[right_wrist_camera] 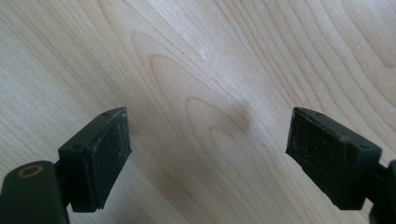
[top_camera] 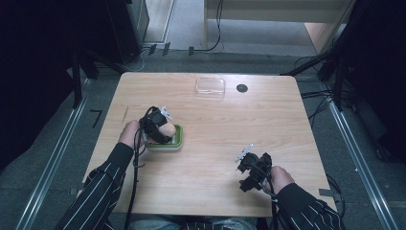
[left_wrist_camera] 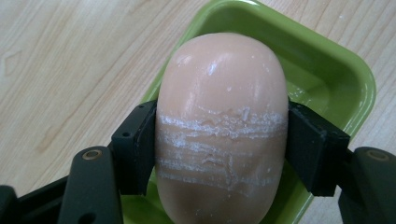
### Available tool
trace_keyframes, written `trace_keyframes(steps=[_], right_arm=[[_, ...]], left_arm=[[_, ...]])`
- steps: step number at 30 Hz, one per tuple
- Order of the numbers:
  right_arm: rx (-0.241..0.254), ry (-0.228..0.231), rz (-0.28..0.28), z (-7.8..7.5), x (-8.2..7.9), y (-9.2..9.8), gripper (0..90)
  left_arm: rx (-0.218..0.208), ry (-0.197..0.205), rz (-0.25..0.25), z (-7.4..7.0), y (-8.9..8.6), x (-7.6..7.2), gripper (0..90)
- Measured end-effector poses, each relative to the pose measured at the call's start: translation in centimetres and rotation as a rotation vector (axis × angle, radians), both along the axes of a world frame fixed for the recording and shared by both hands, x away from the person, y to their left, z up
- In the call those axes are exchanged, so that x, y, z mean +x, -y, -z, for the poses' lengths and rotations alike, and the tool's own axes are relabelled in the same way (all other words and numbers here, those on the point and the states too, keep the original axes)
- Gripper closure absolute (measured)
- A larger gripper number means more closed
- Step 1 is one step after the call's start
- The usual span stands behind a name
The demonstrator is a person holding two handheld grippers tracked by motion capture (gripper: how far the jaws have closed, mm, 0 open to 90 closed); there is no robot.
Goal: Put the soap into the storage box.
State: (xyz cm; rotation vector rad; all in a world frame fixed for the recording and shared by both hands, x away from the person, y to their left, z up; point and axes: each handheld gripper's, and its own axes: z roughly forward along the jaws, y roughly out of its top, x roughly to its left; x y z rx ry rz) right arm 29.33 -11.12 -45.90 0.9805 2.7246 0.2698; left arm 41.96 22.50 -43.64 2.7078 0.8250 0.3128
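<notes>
A peach-coloured oval bar of soap, scuffed white across its middle, is clamped between the two black jaws of my left gripper. It hangs just over a green soap dish. From above, the left gripper sits over that green dish at the table's left-middle, with the soap showing between its jaws. My right gripper rests near the front right of the table, open, its pads spread wide over bare wood with nothing between them.
A clear plastic lid or box lies at the table's far edge, with a small black round hole beside it. The light wooden table stands on grey floor, with cables and dark stands around it.
</notes>
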Motion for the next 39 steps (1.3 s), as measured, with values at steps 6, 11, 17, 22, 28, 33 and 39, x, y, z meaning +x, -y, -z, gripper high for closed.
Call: trace_keyframes(steps=[6,11,17,22,28,33,39], right_arm=[[-0.001,-0.004,-0.002,0.15,0.27,0.07,14.3],[0.005,0.0,-0.003,0.08,0.18,0.23,14.3],[0.001,0.001,-0.004,-0.01,0.0,0.19,14.3],[-0.001,0.006,-0.006,-0.1,-0.28,0.09,14.3],[0.002,0.005,0.01,-0.17,-0.58,0.65,14.3],[0.002,0.006,0.012,-0.16,-0.66,0.68,14.3],[0.0,0.011,0.0,-0.14,-0.55,0.62,14.3]], left_arm=[[0.013,-0.005,0.0,0.25,0.18,0.09,33.1],[0.022,-0.003,-0.007,0.39,0.25,0.02,33.0],[0.022,0.0,-0.006,0.54,0.31,-0.02,32.9],[0.015,-0.001,-0.015,0.56,-0.03,-0.04,32.9],[0.013,-0.004,-0.017,0.6,0.07,0.11,32.8],[0.012,-0.003,-0.016,0.61,0.07,0.14,32.5],[0.008,-0.003,-0.021,0.57,-0.01,0.05,31.5]])
